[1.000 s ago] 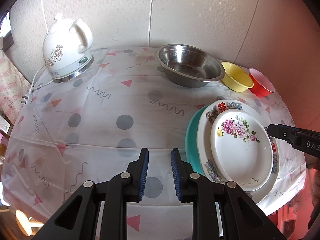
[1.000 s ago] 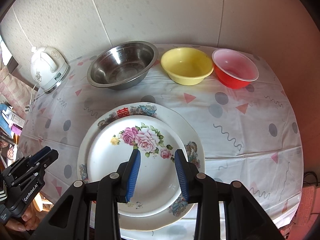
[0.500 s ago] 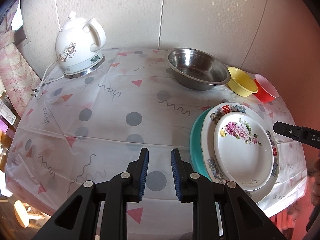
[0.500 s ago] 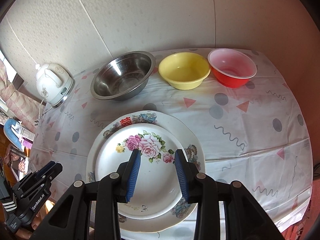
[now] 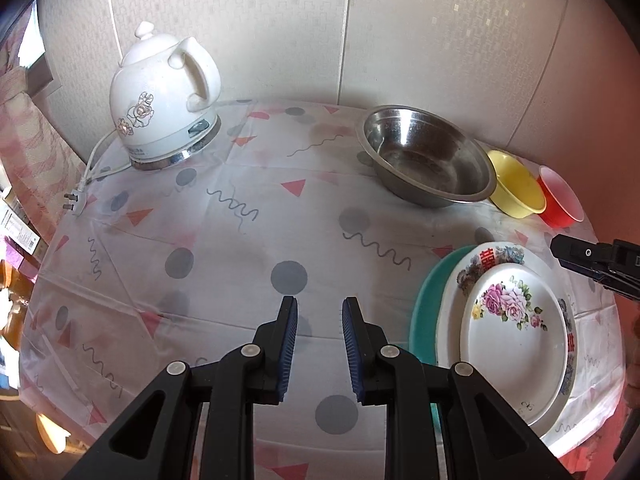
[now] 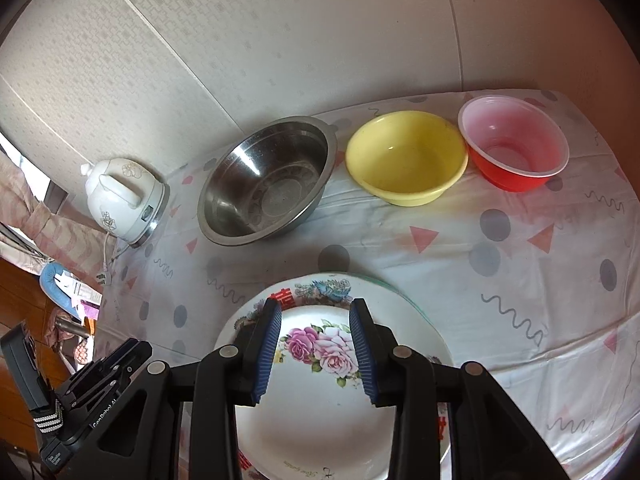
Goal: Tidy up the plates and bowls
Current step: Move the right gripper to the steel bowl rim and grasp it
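Both claws hang parted with nothing between their blue pads. Left gripper (image 5: 319,336) hovers over bare tablecloth (image 5: 240,248), just left of the plate stack. Right gripper (image 6: 314,340) hovers above the stack, its gap framing the pink roses of the small plate (image 6: 320,408).

That stack sits at the near edge of the cloth: the small plate on top, a larger flowered plate (image 6: 320,290) under it, and a teal plate (image 5: 426,312) at the bottom, showing only as a crescent on the stack's left.

Beyond the stack, three bowls stand in a row by the wall: steel bowl (image 6: 266,180) to the stack's far left, yellow bowl (image 6: 406,158) straight behind it, red bowl (image 6: 514,146) to the far right. Yellow and red nearly touch; whether they do is unclear. Well left of the stack stands a white kettle (image 5: 164,96), its plug (image 5: 74,202) loose on the cloth.
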`<state>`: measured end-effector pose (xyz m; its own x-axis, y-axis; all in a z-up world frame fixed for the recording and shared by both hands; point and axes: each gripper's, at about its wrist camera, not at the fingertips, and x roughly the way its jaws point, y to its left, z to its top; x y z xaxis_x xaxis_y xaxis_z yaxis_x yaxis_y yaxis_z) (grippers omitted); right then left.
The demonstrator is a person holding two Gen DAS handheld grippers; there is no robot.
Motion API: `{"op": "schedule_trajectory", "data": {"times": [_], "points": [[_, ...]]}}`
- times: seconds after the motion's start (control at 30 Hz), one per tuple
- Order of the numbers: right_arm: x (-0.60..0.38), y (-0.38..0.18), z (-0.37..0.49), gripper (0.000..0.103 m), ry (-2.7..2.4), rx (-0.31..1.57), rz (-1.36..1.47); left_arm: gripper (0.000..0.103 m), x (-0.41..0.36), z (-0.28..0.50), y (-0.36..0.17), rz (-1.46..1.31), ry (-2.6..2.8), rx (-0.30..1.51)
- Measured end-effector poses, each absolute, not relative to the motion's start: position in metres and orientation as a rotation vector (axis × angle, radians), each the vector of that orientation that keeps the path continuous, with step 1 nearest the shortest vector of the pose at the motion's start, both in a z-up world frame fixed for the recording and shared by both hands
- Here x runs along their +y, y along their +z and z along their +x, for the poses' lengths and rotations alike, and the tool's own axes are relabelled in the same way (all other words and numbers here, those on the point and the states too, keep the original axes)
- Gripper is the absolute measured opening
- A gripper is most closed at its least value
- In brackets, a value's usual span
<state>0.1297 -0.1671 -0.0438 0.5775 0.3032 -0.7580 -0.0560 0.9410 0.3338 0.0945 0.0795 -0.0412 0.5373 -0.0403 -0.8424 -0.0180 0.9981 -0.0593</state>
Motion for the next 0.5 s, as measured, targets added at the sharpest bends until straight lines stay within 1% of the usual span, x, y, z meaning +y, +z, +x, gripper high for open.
{"op": "schedule_trajectory", "data": {"times": [0.13, 0.5], "points": [[-0.161, -0.044, 0.156, 0.036, 0.225, 0.945, 0.313, 0.024, 0.080, 0.121, -0.044, -0.073, -0.003, 1.024], [-0.160, -0.064, 0.226, 0.036, 0.186, 1.016, 0.359, 0.024, 0.077, 0.188, -0.046, -0.115, -0.059, 0.985]]}}
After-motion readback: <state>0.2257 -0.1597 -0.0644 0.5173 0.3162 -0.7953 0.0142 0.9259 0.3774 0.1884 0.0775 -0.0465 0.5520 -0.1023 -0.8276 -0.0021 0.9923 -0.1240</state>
